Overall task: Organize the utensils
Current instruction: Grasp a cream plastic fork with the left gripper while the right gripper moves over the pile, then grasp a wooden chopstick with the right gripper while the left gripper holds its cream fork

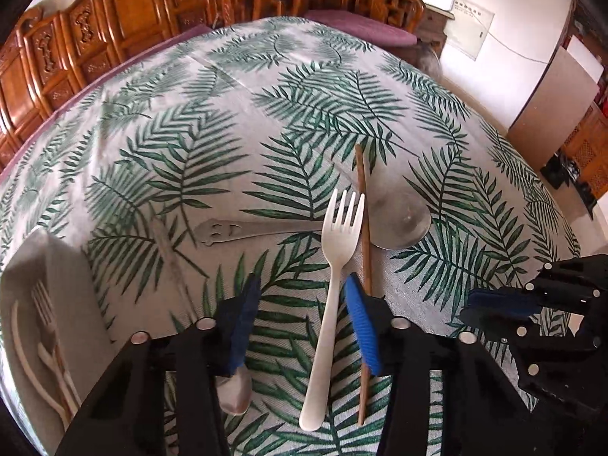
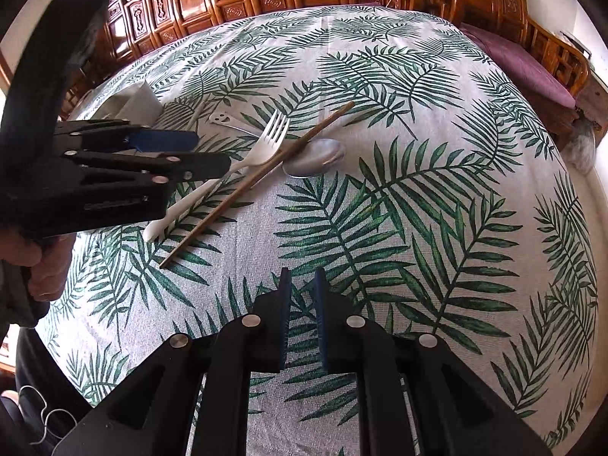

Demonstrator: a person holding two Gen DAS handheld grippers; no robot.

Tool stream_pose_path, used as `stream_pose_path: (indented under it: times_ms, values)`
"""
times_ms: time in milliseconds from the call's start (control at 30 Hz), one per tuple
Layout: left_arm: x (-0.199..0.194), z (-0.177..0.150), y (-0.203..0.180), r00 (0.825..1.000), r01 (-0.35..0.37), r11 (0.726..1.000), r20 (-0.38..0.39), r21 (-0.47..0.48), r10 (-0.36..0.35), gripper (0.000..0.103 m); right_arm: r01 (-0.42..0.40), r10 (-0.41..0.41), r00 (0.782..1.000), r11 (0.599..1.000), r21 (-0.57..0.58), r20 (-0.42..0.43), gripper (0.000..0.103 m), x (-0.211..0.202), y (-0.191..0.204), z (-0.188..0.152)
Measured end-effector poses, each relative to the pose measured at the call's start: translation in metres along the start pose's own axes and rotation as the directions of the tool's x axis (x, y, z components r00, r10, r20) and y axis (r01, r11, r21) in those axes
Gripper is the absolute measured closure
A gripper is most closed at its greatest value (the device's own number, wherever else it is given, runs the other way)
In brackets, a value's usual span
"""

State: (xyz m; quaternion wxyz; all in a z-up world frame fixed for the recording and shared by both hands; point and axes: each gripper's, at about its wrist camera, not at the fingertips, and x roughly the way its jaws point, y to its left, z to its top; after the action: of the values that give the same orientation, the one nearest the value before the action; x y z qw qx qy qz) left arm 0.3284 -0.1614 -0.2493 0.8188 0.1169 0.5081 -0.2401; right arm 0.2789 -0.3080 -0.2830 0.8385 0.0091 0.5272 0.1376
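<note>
A white plastic fork [image 1: 332, 285] lies on the leaf-print tablecloth, its handle between the open fingers of my left gripper [image 1: 300, 323]. A brown chopstick [image 1: 364, 235] lies beside it, passing under the right finger. A metal spoon [image 1: 399, 216] with a smiley-face handle lies crosswise under both. In the right wrist view the fork [image 2: 228, 173], chopstick [image 2: 262, 178] and spoon [image 2: 315, 157] lie at the upper left, with the left gripper [image 2: 182, 152] over the fork. My right gripper [image 2: 302, 315] is nearly shut and empty, hovering over bare cloth.
A grey organizer tray [image 1: 49, 304] at the left holds white forks and other utensils; it also shows in the right wrist view [image 2: 133, 102]. Another utensil end [image 1: 235, 391] lies under the left finger. Carved wooden chairs [image 1: 114, 19] ring the round table. The right gripper [image 1: 532, 315] shows at the right.
</note>
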Motion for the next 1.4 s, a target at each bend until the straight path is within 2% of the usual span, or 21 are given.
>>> stream_pose_path:
  times_ms: [200, 500, 667, 733, 767, 867, 1167, 1400]
  values:
    - [0.007, 0.004, 0.000, 0.999, 0.043, 0.999, -0.021, -0.014, -0.043, 0.074, 0.001, -0.001, 1.000, 1.000, -0.009, -0.003, 0.089, -0.002, 0.001, -0.002]
    - [0.005, 0.004, -0.008, 0.998, 0.065, 0.998, -0.022, -0.008, -0.065, 0.074, 0.007, -0.007, 1.000, 1.000, -0.008, -0.008, 0.089, -0.003, 0.001, -0.002]
    - [0.010, 0.005, -0.013, 0.999, 0.034, 0.999, -0.037, 0.023, -0.033, 0.075, 0.010, -0.011, 1.000, 1.000, -0.008, -0.008, 0.089, -0.005, 0.001, -0.003]
    - [0.011, 0.005, -0.015, 0.999, 0.015, 0.999, -0.039, 0.033, -0.014, 0.085, 0.012, -0.012, 1.000, 1.000, -0.006, -0.007, 0.089, -0.006, 0.001, -0.002]
    - [0.012, 0.005, -0.015, 0.999, 0.008, 0.999, -0.040, 0.038, -0.007, 0.098, 0.013, -0.013, 1.000, 1.000, -0.005, -0.006, 0.089, -0.007, 0.001, -0.001]
    - [0.010, 0.004, -0.013, 0.999, 0.015, 0.999, -0.037, 0.033, -0.013, 0.098, 0.015, -0.015, 1.000, 1.000, -0.004, -0.002, 0.089, -0.008, 0.002, 0.002]
    - [-0.031, -0.005, 0.005, 0.998, 0.026, 0.998, 0.054, -0.051, -0.023, 0.098, -0.011, 0.011, 1.000, 1.000, 0.002, 0.012, 0.089, -0.002, 0.015, 0.023]
    - [-0.074, -0.008, 0.016, 0.991, 0.022, 0.999, 0.131, -0.050, -0.016, 0.098, -0.064, 0.062, 0.998, 0.997, 0.047, 0.025, 0.089, 0.014, 0.024, 0.046]
